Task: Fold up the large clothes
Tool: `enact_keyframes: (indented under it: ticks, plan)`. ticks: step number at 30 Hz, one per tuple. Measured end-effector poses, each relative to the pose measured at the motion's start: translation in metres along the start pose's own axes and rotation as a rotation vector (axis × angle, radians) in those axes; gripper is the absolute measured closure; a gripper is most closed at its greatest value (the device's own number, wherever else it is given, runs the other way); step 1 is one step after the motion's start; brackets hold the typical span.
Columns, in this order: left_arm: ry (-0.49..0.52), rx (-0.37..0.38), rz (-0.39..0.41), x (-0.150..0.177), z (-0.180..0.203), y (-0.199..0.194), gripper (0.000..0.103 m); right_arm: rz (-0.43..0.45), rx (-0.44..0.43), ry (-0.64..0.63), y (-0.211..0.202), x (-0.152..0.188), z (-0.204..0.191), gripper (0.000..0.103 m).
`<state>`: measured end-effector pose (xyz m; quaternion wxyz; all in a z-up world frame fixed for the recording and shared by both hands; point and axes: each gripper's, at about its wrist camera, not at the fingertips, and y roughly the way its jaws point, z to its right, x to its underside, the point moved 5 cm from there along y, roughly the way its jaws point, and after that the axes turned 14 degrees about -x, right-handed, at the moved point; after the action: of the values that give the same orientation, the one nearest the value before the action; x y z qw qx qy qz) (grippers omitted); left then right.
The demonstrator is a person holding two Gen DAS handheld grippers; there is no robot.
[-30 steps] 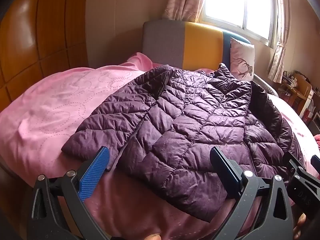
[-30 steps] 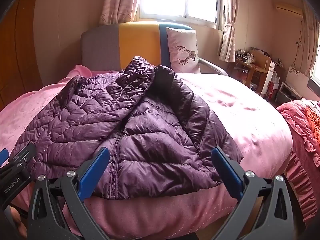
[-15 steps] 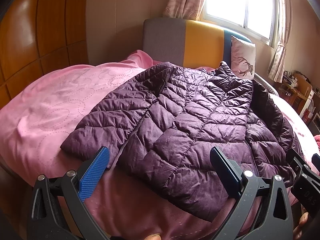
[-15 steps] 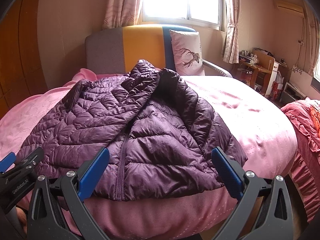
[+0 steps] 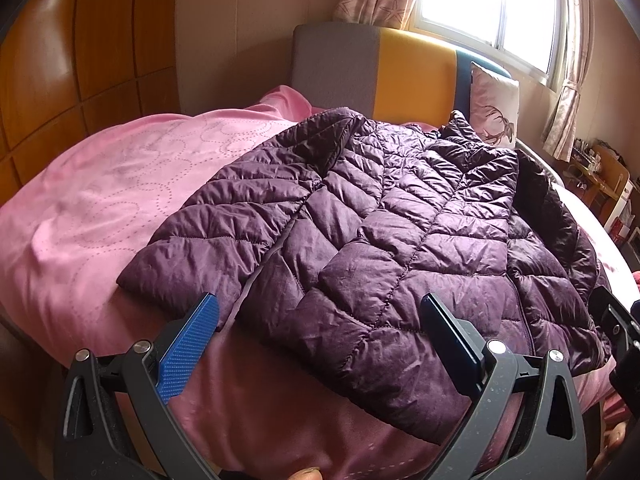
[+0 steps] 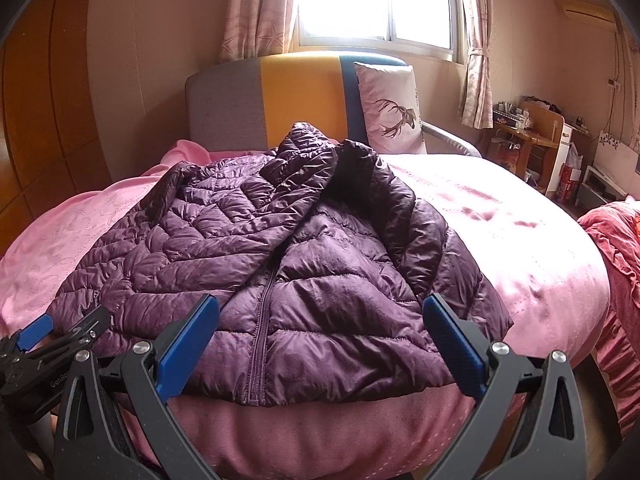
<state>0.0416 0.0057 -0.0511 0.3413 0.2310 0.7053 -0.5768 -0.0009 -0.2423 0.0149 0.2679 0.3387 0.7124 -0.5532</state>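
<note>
Purple jacket lies flat on the pink bed; window upper centre. Left gripper and right gripper fingers spread wide, empty.

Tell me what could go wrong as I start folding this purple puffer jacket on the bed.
The jacket has its hem right at the near edge of the bed, so a tug toward you may slide the slick shell off. Its right front panel and sleeve are already flipped over with the lining showing, so folding now could trap that bunching. Both the left gripper and right gripper are open and empty, and puffy quilting may slip from a shallow pinch.
</note>
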Motion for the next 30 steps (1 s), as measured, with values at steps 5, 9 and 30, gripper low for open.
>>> enact_keyframes:
  ticks: [5, 9, 30]
  plan:
    - [0.000, -0.006, -0.010, 0.002, -0.001, 0.004, 0.004, 0.012, -0.023, -0.002, 0.002, 0.001, -0.002, 0.002]
    - [0.000, -0.004, -0.021, 0.004, -0.002, 0.008, 0.004, 0.013, -0.051, 0.004, 0.005, 0.001, -0.002, 0.002]
    - [-0.103, 0.237, -0.109, -0.015, -0.056, 0.032, 0.055, -0.164, -0.264, -0.166, 0.116, -0.019, -0.063, 0.102]
